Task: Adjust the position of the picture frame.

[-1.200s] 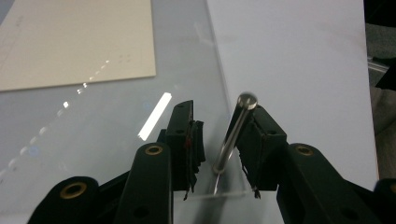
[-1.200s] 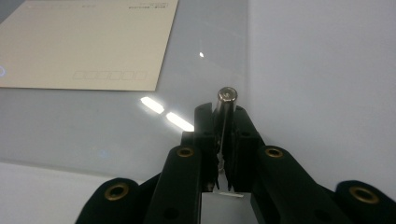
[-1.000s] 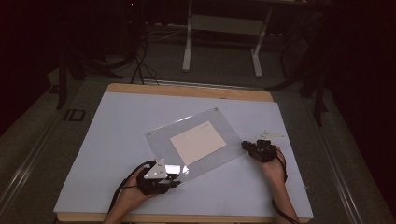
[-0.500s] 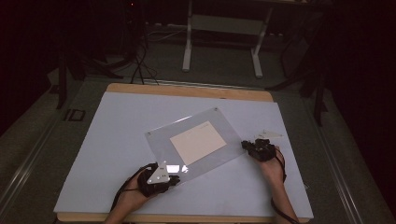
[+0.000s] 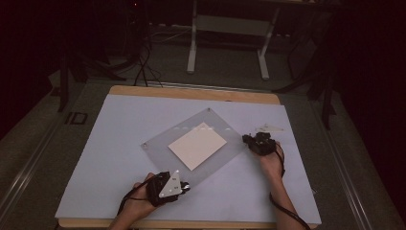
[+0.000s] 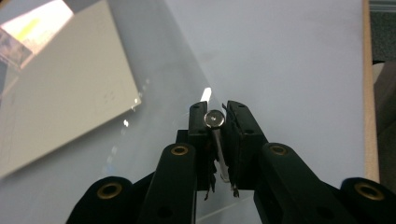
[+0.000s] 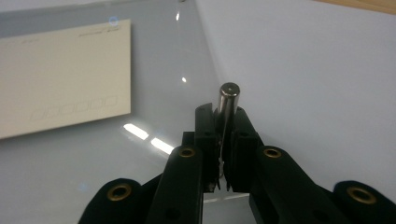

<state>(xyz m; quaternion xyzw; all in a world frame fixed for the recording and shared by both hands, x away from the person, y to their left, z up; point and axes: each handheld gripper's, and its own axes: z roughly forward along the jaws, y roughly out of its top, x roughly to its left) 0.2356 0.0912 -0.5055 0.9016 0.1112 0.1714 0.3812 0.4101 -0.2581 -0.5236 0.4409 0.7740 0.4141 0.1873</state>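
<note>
- A clear acrylic panel (image 5: 191,146) with a cream sheet (image 5: 197,145) at its middle lies tilted on the pale blue table (image 5: 115,143).
- The left gripper (image 5: 184,188), at the panel's near corner, is clamped on a round-headed metal standoff (image 6: 214,119).
- The right gripper (image 5: 247,139), at the panel's right corner, is pinched around a second metal standoff (image 7: 228,100).

Clear panel (image 5: 196,143) on white table (image 5: 119,143)
</note>
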